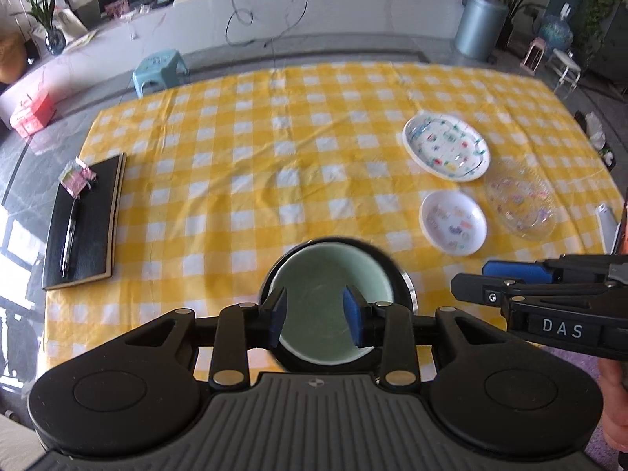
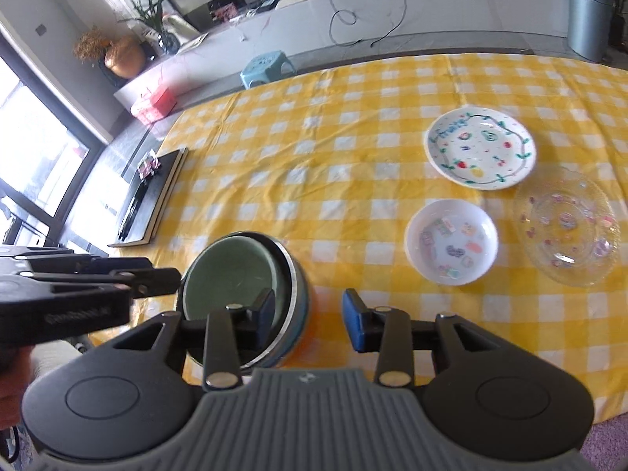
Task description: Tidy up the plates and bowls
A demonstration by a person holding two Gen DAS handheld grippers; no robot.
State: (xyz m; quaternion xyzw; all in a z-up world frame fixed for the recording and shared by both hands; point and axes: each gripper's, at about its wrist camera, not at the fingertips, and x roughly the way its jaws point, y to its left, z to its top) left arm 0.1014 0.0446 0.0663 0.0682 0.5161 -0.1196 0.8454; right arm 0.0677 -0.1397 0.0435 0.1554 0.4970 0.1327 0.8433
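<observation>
The green bowl [image 1: 333,306] sits low in the middle of the left wrist view, near the front edge of the tabletop [image 1: 274,149] with its yellow checked cloth, and seems to be nested inside a darker bowl with a metal rim [image 2: 296,294]. The left gripper [image 1: 316,316] hangs above it with its jaws apart, and the pale green inside of the bowl shows in the gap between them; the pads do not appear to press on the rim, so nothing is held. In the right wrist view the same bowl lies at lower left, and the right gripper [image 2: 308,324] is beside it with its jaws apart: the left-hand jaw overlaps the bowl's rim in the picture, the blue right-hand pad [image 2: 355,324] is over bare cloth, and nothing is clamped. Three more dishes lie to the right, well apart from both sets of jaws: a white plate with fruit drawings [image 2: 481,147] at upper right, a small white bowl with stickers [image 2: 451,241] below it, and a clear glass plate [image 2: 569,231] at the far right, just beside both. A black notebook [image 1: 84,221] with a pen lies at the left edge.
</observation>
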